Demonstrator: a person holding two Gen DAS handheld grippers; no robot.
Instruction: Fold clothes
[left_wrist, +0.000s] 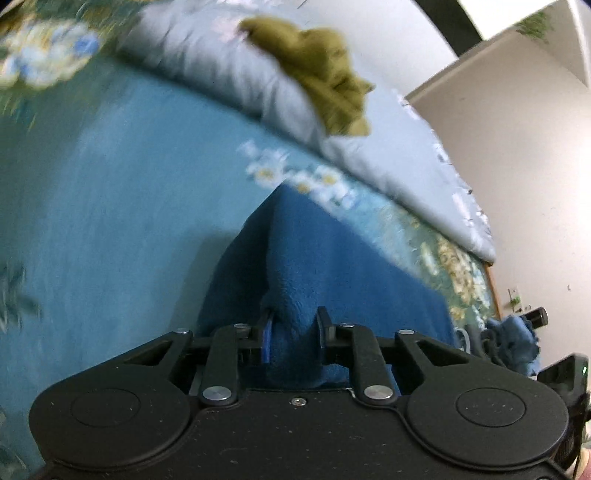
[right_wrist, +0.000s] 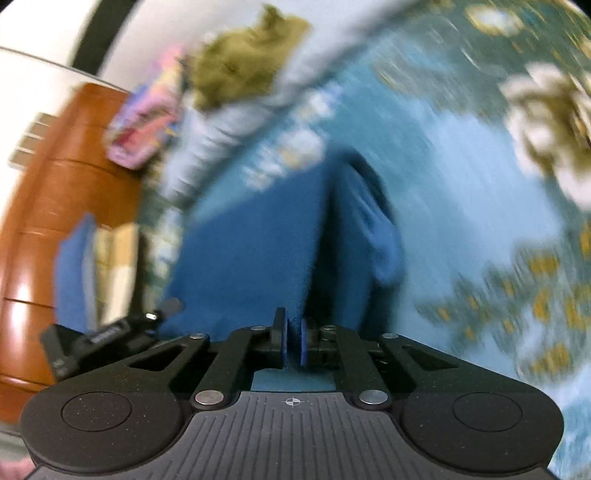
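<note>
A dark blue fleece garment (left_wrist: 332, 266) lies spread over the blue floral bedspread (left_wrist: 110, 206). My left gripper (left_wrist: 295, 325) is shut on a bunched fold of it, which rises between the jaws. In the right wrist view the same blue garment (right_wrist: 258, 251) stretches ahead with a raised fold down its middle. My right gripper (right_wrist: 293, 341) is shut on its near edge, the blue pads almost touching. Both views are motion-blurred.
An olive green garment (left_wrist: 321, 70) lies on a pale grey quilt (left_wrist: 229, 70) at the far side of the bed. A wooden headboard (right_wrist: 55, 221) and a pink item (right_wrist: 144, 122) stand left. Another blue cloth (left_wrist: 513, 339) lies at right.
</note>
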